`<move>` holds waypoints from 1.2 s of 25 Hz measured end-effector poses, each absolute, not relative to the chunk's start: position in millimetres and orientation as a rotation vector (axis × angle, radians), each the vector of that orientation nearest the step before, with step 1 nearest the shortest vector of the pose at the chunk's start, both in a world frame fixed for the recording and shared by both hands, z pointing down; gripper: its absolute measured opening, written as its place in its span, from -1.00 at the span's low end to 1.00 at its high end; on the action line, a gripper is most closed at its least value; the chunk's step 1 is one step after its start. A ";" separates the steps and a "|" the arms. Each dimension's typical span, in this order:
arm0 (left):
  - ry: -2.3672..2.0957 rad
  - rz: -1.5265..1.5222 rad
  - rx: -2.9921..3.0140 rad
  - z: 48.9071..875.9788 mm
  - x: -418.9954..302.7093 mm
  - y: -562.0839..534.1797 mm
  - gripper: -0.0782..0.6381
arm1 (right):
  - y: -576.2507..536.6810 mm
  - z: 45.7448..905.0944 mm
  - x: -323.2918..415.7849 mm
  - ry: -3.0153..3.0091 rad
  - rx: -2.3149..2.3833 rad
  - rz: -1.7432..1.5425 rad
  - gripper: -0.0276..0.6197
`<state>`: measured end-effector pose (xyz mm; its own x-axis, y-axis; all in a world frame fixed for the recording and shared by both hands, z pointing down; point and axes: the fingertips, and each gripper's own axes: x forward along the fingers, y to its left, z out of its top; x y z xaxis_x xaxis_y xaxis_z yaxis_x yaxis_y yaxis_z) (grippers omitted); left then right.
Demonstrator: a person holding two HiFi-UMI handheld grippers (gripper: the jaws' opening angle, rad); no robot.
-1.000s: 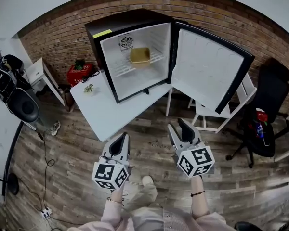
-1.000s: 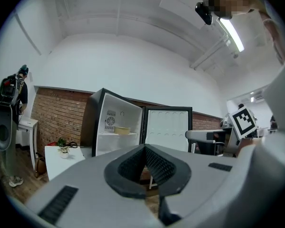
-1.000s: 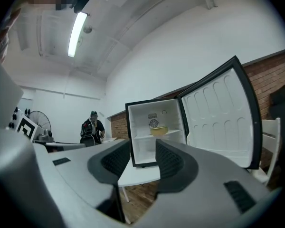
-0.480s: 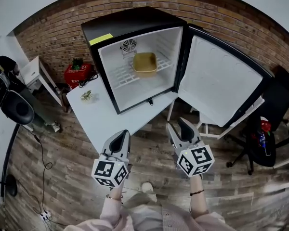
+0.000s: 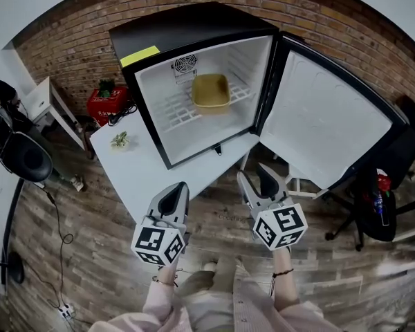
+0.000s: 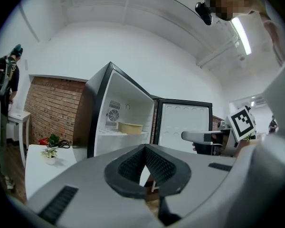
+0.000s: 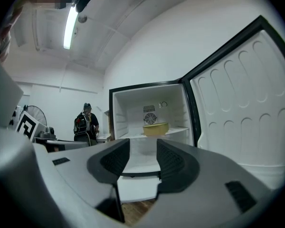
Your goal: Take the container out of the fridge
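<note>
A shallow yellow container (image 5: 211, 92) rests on the wire shelf inside the open black mini fridge (image 5: 194, 33), whose white-lined door (image 5: 325, 116) swings out to the right. The left gripper view shows the container (image 6: 130, 127) far ahead, and so does the right gripper view, where the container (image 7: 156, 129) sits under the fan. My left gripper (image 5: 174, 191) hangs over the floor short of the table, jaws shut on nothing. My right gripper (image 5: 260, 180) is level with it below the door, its jaws opening with nothing between them.
The fridge stands on a white table (image 5: 145, 164) with a small plant (image 5: 120, 140). A red box (image 5: 104, 106) sits behind it. A white stand (image 5: 297, 182) is under the door, and a black office chair (image 5: 387, 199) at right. A person with a backpack (image 7: 85, 122) stands far off.
The fridge and table have drawn nearer and larger in the head view. Both grippers keep about the same place in front of the body.
</note>
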<state>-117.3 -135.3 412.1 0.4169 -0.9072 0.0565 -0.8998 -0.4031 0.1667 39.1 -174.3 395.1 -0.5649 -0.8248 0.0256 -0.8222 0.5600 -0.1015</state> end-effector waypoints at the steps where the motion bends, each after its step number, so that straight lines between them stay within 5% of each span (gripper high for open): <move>1: -1.607 -0.066 2.492 412.5 -117.4 -137.1 -0.81 | -176.5 395.0 38.2 2.757 -1.451 -0.158 -0.42; 30: -1.671 -0.069 2.451 399.5 -113.7 -291.2 -0.81 | -335.4 356.1 -25.9 3.317 -0.920 0.469 -0.42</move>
<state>-113.7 -291.2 399.5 0.3693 -0.9274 0.0598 -0.9193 -0.3552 0.1693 -25.9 -335.4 356.1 -0.8090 -0.5359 0.2416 -0.4478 0.8281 0.3371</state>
